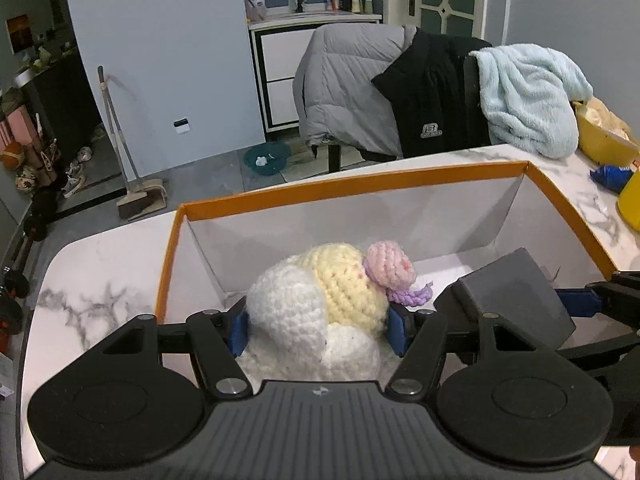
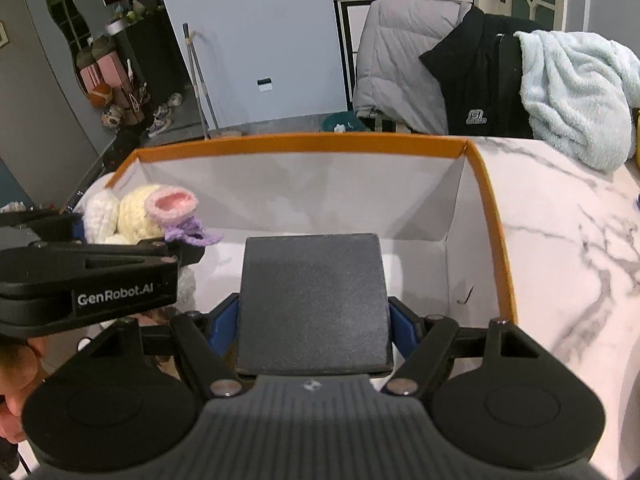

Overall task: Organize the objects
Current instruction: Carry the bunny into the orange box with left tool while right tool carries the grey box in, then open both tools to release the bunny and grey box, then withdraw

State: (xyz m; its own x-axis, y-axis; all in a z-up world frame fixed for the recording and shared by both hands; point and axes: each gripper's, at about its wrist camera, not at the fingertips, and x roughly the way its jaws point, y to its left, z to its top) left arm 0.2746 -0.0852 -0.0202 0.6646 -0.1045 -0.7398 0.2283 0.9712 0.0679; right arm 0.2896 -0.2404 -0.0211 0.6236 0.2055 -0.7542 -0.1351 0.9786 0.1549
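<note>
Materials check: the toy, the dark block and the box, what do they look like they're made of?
Toy: crocheted yarn, soft and matte; the stitch loops show.
Block: dark grey, fine woven-looking texture, matte; probably foam or fabric-covered, can't tell.
Box: likely cardboard; thin folded walls, white inside, orange rim, visible corner creases.

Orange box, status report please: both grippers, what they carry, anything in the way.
Left gripper shut on crochet toy, over orange box. Right gripper shut on dark gray block, same box. Box floor below looks bare.
</note>
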